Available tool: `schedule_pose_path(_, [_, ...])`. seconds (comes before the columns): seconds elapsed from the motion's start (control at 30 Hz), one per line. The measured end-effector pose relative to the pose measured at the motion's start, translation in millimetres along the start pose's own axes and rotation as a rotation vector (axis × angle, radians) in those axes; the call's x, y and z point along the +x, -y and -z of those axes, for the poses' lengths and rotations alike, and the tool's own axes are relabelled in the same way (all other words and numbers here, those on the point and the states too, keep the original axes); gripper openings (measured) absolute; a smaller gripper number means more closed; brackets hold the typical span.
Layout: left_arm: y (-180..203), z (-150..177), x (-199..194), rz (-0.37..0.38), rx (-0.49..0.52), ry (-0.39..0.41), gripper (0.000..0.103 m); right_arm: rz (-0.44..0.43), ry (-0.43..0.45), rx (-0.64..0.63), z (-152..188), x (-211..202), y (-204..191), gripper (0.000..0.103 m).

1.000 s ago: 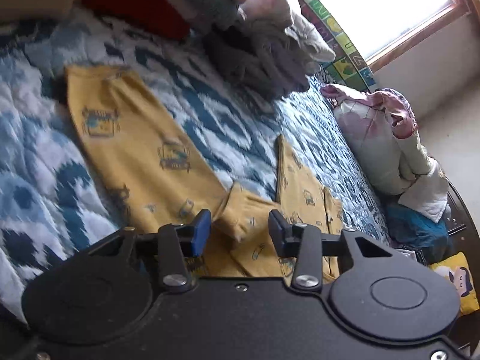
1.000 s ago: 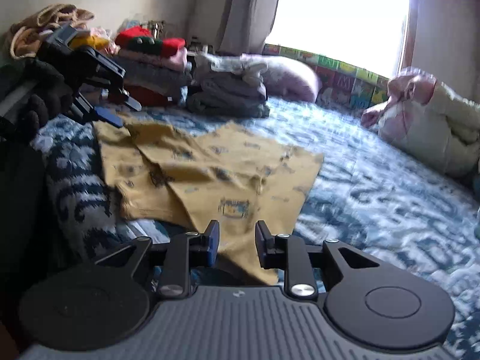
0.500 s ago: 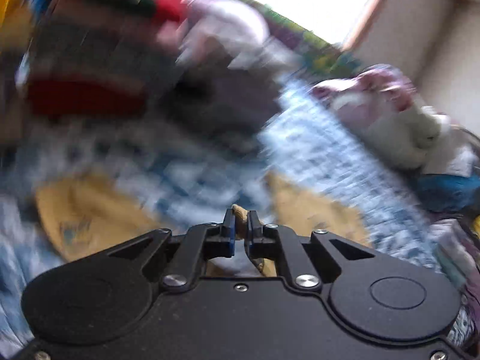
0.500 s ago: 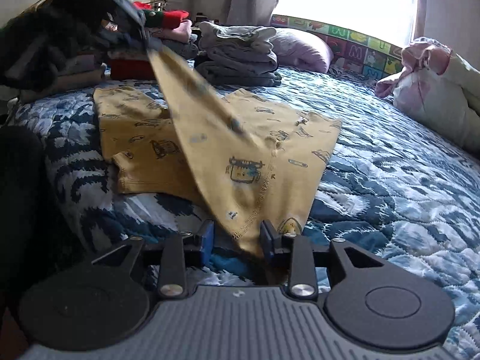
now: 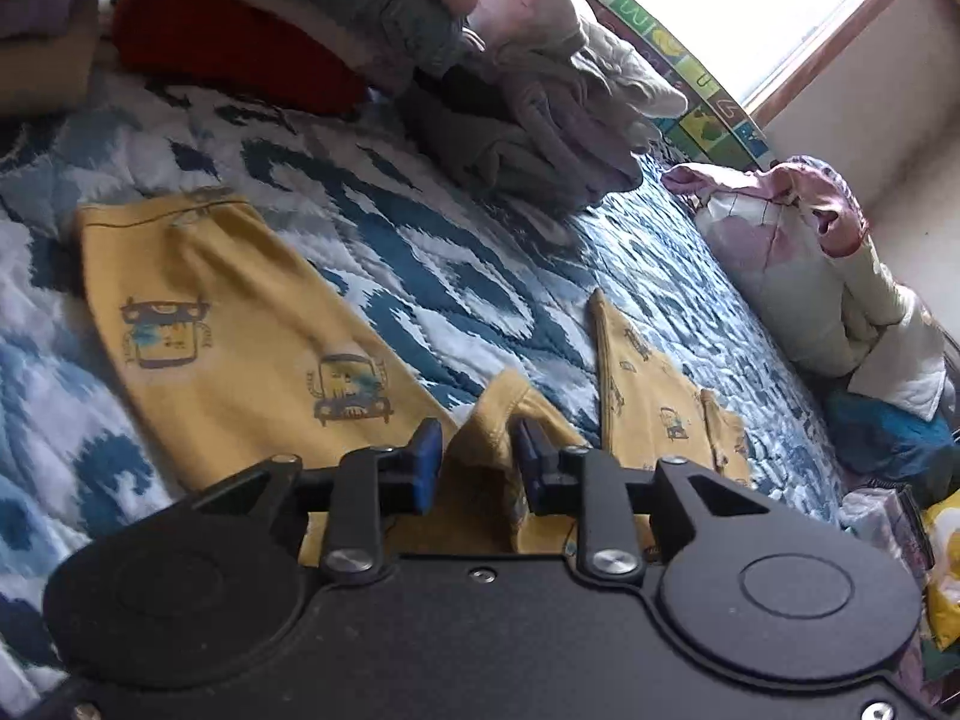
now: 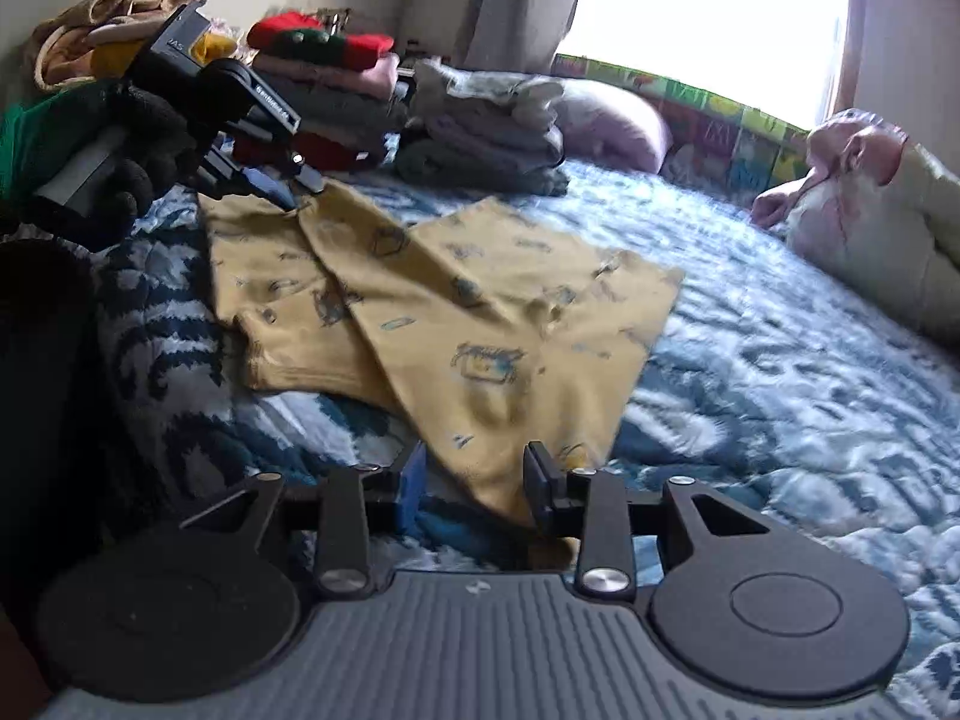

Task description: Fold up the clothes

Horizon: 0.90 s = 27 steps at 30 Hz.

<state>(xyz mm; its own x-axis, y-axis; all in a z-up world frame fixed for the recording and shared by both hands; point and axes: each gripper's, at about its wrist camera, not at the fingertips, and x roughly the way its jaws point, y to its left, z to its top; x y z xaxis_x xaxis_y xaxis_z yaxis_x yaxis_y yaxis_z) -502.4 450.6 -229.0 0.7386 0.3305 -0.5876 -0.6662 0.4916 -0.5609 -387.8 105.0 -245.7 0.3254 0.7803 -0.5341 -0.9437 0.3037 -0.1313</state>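
**Yellow garment spread on the bed, both sets of fingers parted around its edges**

A yellow garment (image 6: 432, 300) printed with small cartoon vehicles lies spread across the blue-and-white patterned quilt (image 6: 780, 372) of the bed, towards the near left side in the right wrist view.

The left gripper (image 5: 477, 465) has its fingers (image 5: 427, 462) held apart, gripping nothing. A raised fold of the yellow cloth sits in the gap between them, near the blue pads but not pinched. In the right wrist view the same gripper (image 6: 282, 189) sits at the garment's far left corner, held by a dark-gloved hand (image 6: 129, 180).

The right gripper (image 6: 474, 480) is likewise spread wide and empty. The garment's near corner lies between and just ahead of its fingers (image 6: 411, 483), draped on the quilt.

Stacks of folded clothes (image 6: 480, 132) stand along the far edge of the bed, with a pink-and-white bundle (image 6: 870, 204) towards the right edge.
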Motion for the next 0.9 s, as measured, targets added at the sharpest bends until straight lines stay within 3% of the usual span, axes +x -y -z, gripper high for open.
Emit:
schedule_pose_path(0.03, [3.6,-1.3,1.4,0.017,0.004,0.009,0.009,-0.006,-0.008,-0.002,0.2,1.7,-1.3,0.041])
schedule_pose_path(0.1, [14.0,-4.3,-1.5,0.074,0.032,0.043,0.008,-0.008,-0.010,-0.005,0.9,3.2,-3.1,0.043])
schedule_pose_path(0.2, [39.3,-10.3,-33.1,0.266,0.148,0.180,0.007,-0.012,-0.012,-0.003,1.9,4.1,-4.0,0.043])
schedule_pose_path(0.23, [41.3,-12.7,-38.6,0.290,0.167,0.200,0.007,-0.014,-0.011,0.002,2.3,3.7,-3.4,0.043])
schedule_pose_path(0.3, [32.8,-13.5,-29.7,0.188,0.182,0.152,0.007,-0.016,-0.010,0.004,2.9,3.1,-2.9,0.044])
schedule_pose_path(0.4, [0.2,-3.5,-0.6,0.024,0.090,-0.007,0.007,-0.021,-0.010,0.008,3.3,2.4,-1.8,0.044])
schedule_pose_path(0.5, [-1.4,-3.1,0.6,0.010,0.082,-0.004,0.007,-0.023,-0.007,0.014,2.6,1.8,-1.0,0.044])
schedule_pose_path(0.63, [-1.4,-5.6,0.1,0.055,0.053,0.009,0.007,-0.020,0.018,-0.002,0.3,-1.6,-3.2,0.044])
schedule_pose_path(0.73, [-1.6,-10.3,-17.7,0.252,-0.006,0.109,0.009,-0.011,0.039,-0.005,-1.1,-4.0,-3.2,0.044])
schedule_pose_path(0.77, [-1.1,-10.4,-15.1,0.196,0.019,0.094,0.009,-0.012,0.035,-0.003,-0.8,-3.5,-3.0,0.044])
schedule_pose_path(0.8, [3.1,-7.7,-6.8,0.052,0.097,0.049,0.008,-0.014,0.031,-0.002,-0.6,-2.9,-2.8,0.044])
schedule_pose_path(0.83, [2.8,-3.5,-1.5,-0.003,0.123,0.019,0.007,-0.015,0.027,0.000,-0.4,-2.4,-2.6,0.044])
schedule_pose_path(0.9, [-4.4,0.9,-4.5,0.071,0.062,0.018,0.007,-0.019,0.019,0.003,0.0,-1.4,-2.2,0.044])
